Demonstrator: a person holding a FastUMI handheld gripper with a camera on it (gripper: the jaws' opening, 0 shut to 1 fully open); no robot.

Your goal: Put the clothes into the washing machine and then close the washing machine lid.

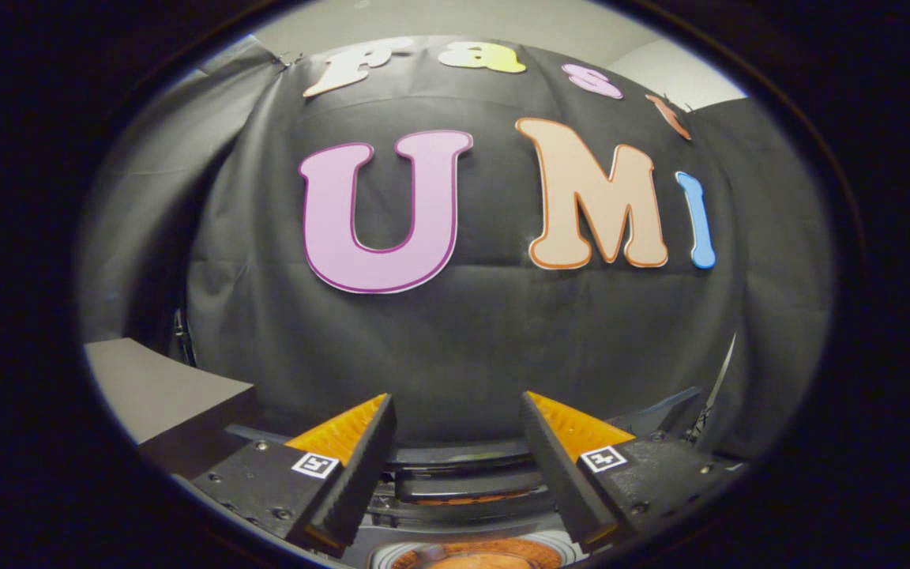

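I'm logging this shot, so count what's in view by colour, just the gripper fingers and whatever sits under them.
Orange and black: 2 fingers, spread apart, nothing between them.
Orange: 1 round thing below the gripper, unclear what.
Grey: 1 tabletop.
Total: 4.

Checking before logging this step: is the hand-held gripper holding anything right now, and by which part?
Nothing is held. The hand-held gripper is open, its fingers spread with only a bare gap between them, above the washing machine.

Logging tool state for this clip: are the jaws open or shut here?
Open. The gripper has its two jaws standing well apart with nothing between them; the booth's black cloth wall shows through the gap.
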